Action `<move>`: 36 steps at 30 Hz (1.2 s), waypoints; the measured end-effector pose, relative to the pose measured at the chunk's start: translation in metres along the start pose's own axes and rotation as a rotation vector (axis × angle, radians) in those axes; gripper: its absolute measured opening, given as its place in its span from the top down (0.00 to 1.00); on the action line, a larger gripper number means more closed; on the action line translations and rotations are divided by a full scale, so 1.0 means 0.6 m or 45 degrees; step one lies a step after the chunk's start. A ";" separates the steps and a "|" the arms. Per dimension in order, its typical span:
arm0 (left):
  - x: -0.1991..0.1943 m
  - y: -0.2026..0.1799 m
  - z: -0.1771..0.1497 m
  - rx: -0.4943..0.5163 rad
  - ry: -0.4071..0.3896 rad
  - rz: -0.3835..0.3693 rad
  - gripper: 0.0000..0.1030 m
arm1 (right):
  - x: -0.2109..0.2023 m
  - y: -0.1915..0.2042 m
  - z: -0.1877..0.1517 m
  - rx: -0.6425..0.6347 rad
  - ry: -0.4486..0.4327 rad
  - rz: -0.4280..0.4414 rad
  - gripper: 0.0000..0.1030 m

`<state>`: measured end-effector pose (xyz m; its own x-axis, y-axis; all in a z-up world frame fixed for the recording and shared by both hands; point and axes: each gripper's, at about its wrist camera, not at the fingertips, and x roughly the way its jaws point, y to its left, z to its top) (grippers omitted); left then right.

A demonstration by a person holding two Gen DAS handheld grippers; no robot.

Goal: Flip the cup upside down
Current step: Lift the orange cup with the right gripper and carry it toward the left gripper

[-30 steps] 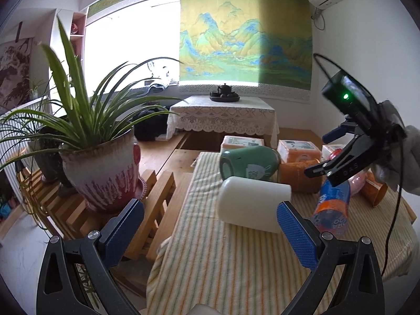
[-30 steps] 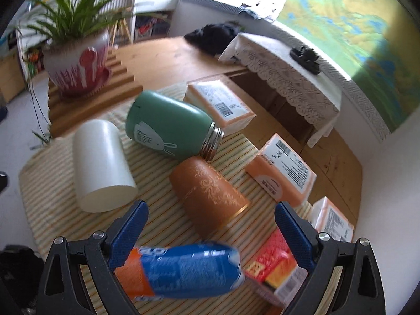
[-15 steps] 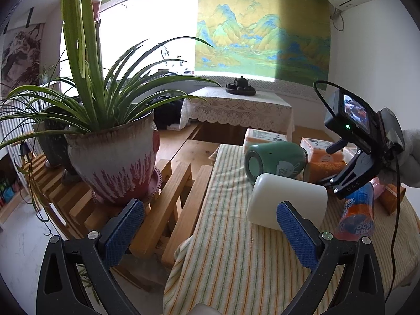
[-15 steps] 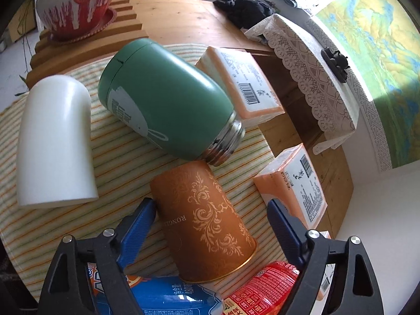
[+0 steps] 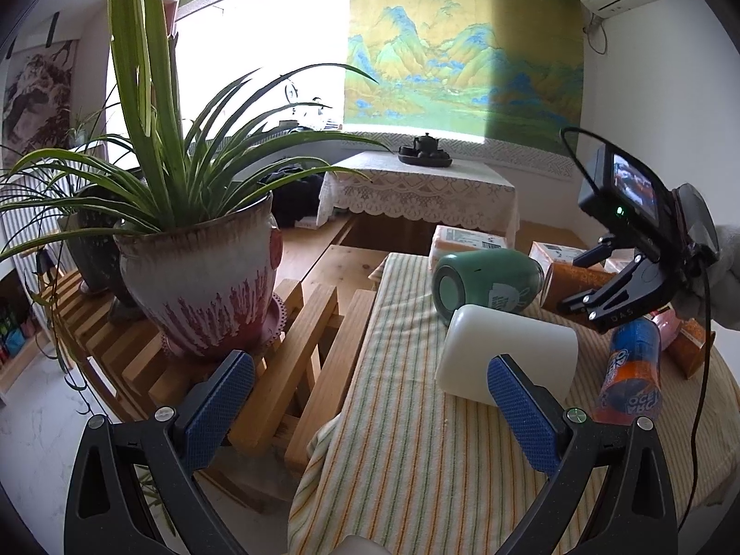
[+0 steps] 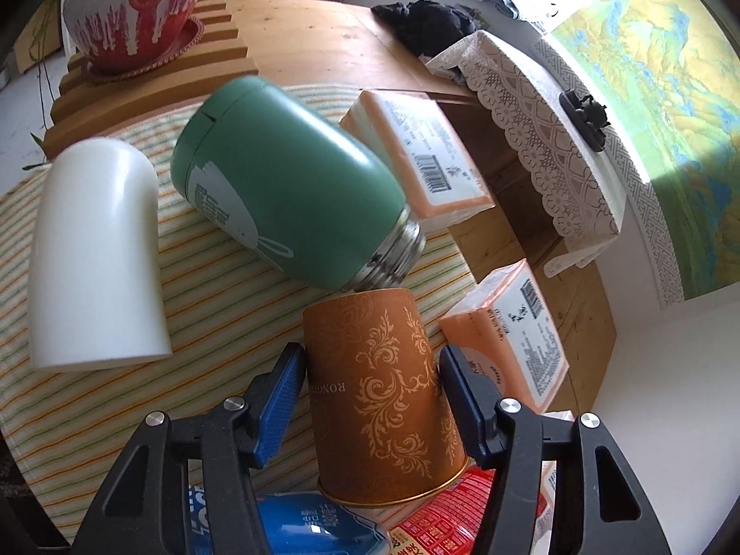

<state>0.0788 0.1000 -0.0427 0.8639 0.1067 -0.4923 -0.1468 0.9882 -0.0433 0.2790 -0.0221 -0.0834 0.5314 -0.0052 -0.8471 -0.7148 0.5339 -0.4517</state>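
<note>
right gripper (image 6: 372, 393) closing its blue pads on the orange cup (image 6: 384, 397), contact unclear | cup lying on its side on striped cloth (image 6: 92, 416), touching green flask (image 6: 286, 189) | left gripper (image 5: 370, 393) hanging wide open beside white cup (image 5: 508, 356)

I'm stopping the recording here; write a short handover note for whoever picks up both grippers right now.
Right gripper: pads on both sides of the brown cup, apparently closed on it; contact not fully clear.
Left gripper: open, holding nothing, hovering near the white cup.
Brown cup lies on its side on the striped cloth, base end against the green flask.
Done: cup bracketed. Left: lift it and set it down rim-down.
</note>
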 end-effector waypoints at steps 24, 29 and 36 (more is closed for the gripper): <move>-0.102 -0.120 -0.009 0.151 -0.051 -0.208 0.01 | -0.171 0.062 -0.262 0.372 -0.063 0.137 0.46; -0.103 -0.153 -0.022 0.193 -0.009 -0.246 0.01 | -0.129 0.072 -0.278 0.451 -0.018 0.175 0.46; -0.091 -0.178 -0.027 0.202 0.084 -0.314 0.01 | -0.111 0.058 -0.281 0.528 -0.027 0.207 0.43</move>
<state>0.0394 -0.0134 -0.0253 0.8304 -0.1408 -0.5391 0.1451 0.9888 -0.0348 0.1423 -0.1459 -0.0901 0.4394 0.1219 -0.8900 -0.5492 0.8204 -0.1588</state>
